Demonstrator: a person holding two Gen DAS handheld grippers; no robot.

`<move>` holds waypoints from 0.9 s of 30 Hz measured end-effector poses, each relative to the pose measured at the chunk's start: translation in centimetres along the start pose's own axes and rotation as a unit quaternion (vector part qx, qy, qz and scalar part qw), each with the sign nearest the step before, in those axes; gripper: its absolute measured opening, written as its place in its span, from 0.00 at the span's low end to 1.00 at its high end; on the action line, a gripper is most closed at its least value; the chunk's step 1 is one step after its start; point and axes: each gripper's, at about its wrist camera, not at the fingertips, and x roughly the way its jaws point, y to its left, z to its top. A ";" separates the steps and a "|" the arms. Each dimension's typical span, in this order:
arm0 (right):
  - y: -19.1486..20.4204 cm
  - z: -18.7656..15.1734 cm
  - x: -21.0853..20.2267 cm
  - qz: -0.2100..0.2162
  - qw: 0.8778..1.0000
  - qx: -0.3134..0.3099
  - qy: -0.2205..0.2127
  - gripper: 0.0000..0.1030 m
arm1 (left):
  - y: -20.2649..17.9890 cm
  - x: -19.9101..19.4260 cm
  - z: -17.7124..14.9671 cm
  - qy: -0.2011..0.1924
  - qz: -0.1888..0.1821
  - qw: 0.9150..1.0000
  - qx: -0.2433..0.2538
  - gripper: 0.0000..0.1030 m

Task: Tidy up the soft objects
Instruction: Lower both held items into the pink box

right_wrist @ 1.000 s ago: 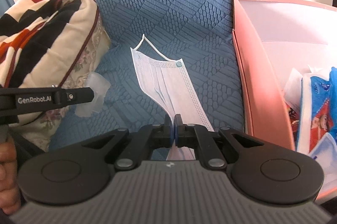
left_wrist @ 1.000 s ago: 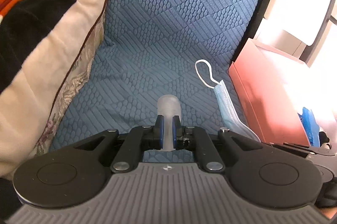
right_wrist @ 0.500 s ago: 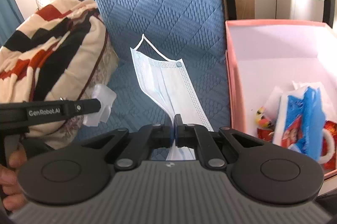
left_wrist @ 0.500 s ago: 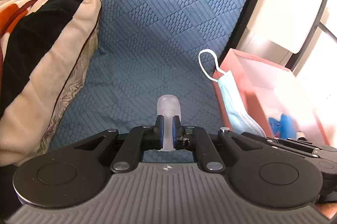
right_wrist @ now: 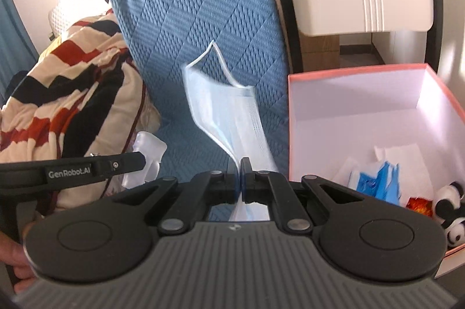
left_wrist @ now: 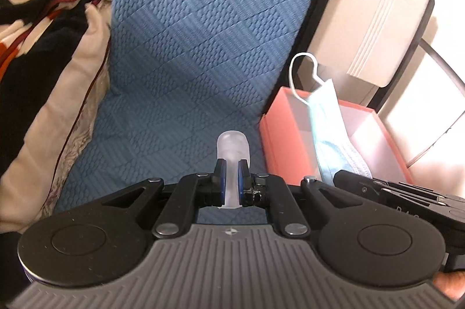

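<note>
My left gripper (left_wrist: 232, 181) is shut on a small translucent soft object (left_wrist: 233, 147), held above the blue quilted cushion (left_wrist: 189, 53); it also shows in the right wrist view (right_wrist: 146, 160). My right gripper (right_wrist: 240, 178) is shut on a light blue face mask (right_wrist: 229, 117), lifted off the cushion and hanging upright with its white ear loop on top. In the left wrist view the mask (left_wrist: 328, 128) hangs in front of the pink box (left_wrist: 283, 146).
The pink box (right_wrist: 360, 117) stands to the right, open, holding blue packets (right_wrist: 380, 182), white paper and a panda toy (right_wrist: 452, 210). A striped blanket (right_wrist: 66, 102) is heaped on the left. A white appliance (left_wrist: 375, 27) stands behind the box.
Both grippers have risen. The mask has lifted off the cushion and swung toward the pink box. More of the box's inside shows.
</note>
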 end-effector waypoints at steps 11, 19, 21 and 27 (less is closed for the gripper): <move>-2.0 2.5 -3.2 -0.015 0.999 0.005 -0.029 0.06 | -4.5 -0.7 2.3 -0.008 -0.028 0.999 0.018 0.09; -4.7 3.0 -5.1 -0.032 0.999 0.011 -0.041 0.06 | -8.5 -0.4 3.2 -0.018 -0.049 0.998 0.032 0.09; -5.6 3.0 -5.2 -0.036 0.998 0.014 -0.041 0.06 | -9.4 0.0 3.1 -0.017 -0.054 0.998 0.036 0.09; -8.4 2.5 -5.1 -0.053 0.998 0.021 -0.029 0.06 | -12.5 1.8 2.4 -0.006 -0.064 0.996 0.059 0.09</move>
